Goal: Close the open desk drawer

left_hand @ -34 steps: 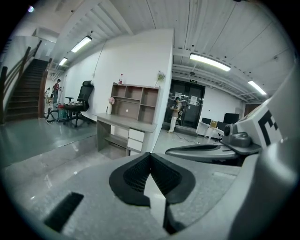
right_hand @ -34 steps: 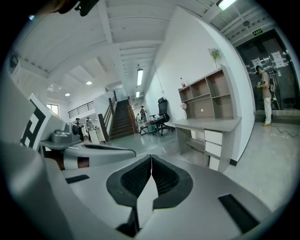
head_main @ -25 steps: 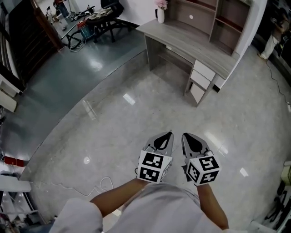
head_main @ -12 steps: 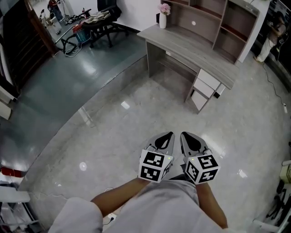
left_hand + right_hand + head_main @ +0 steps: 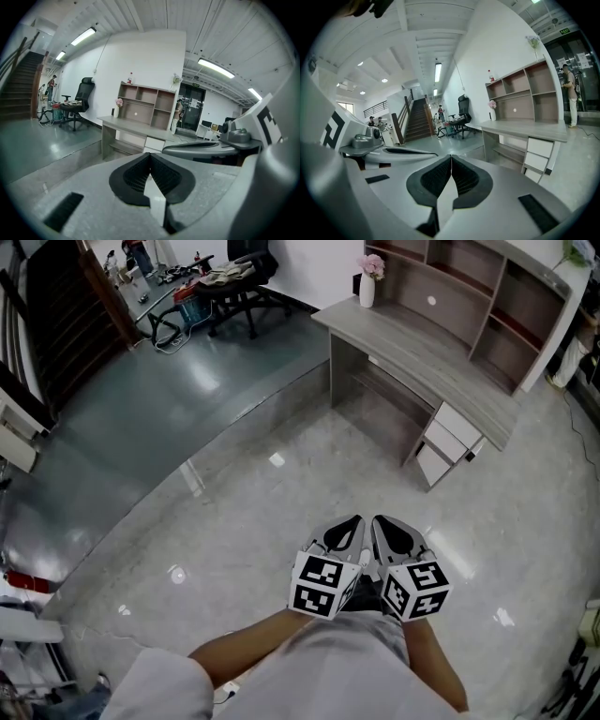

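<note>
A grey wooden desk stands across the room at the upper right of the head view, with a stack of white drawers under its right end. From this distance I cannot tell which drawer stands out. The drawers also show in the left gripper view and the right gripper view. My left gripper and right gripper are held side by side in front of me over the pale floor, far from the desk. Both are shut and hold nothing; their ribbed pads meet in the left gripper view and the right gripper view.
A shelf unit rises behind the desk, and a vase of pink flowers stands on its left end. A low step divides the dark floor from the pale floor. An office chair and a staircase lie at the far left.
The desk and drawers have slid right and slightly down in the head view as I move across the floor. Both grippers stay shut, side by side.
</note>
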`<state>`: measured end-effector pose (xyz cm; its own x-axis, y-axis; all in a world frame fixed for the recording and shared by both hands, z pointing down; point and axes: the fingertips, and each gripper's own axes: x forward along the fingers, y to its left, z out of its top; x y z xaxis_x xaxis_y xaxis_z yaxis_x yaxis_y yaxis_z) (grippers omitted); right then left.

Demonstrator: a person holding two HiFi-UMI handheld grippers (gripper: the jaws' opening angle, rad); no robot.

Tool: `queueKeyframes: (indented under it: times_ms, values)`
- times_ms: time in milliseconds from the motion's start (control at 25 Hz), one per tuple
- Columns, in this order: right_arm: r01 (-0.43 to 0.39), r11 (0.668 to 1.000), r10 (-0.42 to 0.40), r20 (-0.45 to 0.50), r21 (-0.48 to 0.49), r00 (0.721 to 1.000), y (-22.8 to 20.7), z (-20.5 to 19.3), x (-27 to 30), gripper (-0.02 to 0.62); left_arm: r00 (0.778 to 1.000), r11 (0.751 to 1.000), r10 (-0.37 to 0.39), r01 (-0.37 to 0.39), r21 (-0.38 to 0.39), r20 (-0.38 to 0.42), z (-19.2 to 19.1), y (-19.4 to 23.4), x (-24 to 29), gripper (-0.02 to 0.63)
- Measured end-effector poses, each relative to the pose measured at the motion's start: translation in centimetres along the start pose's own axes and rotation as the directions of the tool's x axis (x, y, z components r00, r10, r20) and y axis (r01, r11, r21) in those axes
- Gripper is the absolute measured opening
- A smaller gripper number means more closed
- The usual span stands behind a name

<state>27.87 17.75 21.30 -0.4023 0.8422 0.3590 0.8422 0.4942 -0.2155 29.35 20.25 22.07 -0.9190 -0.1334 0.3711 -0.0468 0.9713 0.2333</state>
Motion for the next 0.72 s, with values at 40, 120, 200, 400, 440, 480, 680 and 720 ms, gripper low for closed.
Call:
queueKeyframes:
  times_ms: [40,120,200,400,440,480,680,720]
  values:
    - [-0.007,1.000,0.007,0.002,0.000,1.000,-0.1,0.3,0.8,0.002,1.000,1.000,0.006,-0.006,0.000,-0.001,0.2,0.7,0.4,0.002]
    - [-0.020,1.000,0.020,0.005,0.003,1.000,-0.5,0.8,2.4,0.002,1.000,1.000,0.017,-0.017,0.004,-0.002,0.8,1.9,1.3,0.002]
    - [-0.028,1.000,0.028,0.007,0.007,1.000,-1.4,1.5,4.0,0.002,1.000,1.000,0.023,-0.022,0.010,-0.006,1.4,3.0,2.7,0.002]
    - [-0.028,0.999,0.027,0.014,0.035,1.000,-4.9,3.5,8.3,0.002,0.999,1.000,0.024,-0.024,0.020,-0.036,3.5,5.6,7.3,0.002]
    - [-0.026,0.999,0.025,0.014,0.043,1.000,-5.6,3.9,9.1,0.002,0.999,1.000,0.024,-0.023,0.022,-0.041,4.0,6.0,8.3,0.002]
    - [-0.024,0.998,0.023,0.014,0.052,1.000,-6.5,4.3,9.9,0.002,0.999,1.000,0.023,-0.022,0.021,-0.046,4.5,6.4,9.3,0.002]
    - [0.002,0.996,-0.004,0.021,0.087,1.000,-11.5,7.0,13.1,0.002,0.997,0.999,-0.004,0.007,0.042,-0.079,7.6,7.6,15.5,0.002]
    - [0.013,0.995,-0.016,0.026,0.094,1.000,-12.7,7.6,13.5,0.002,0.996,0.998,-0.015,0.020,0.053,-0.086,8.2,7.5,16.7,0.002]
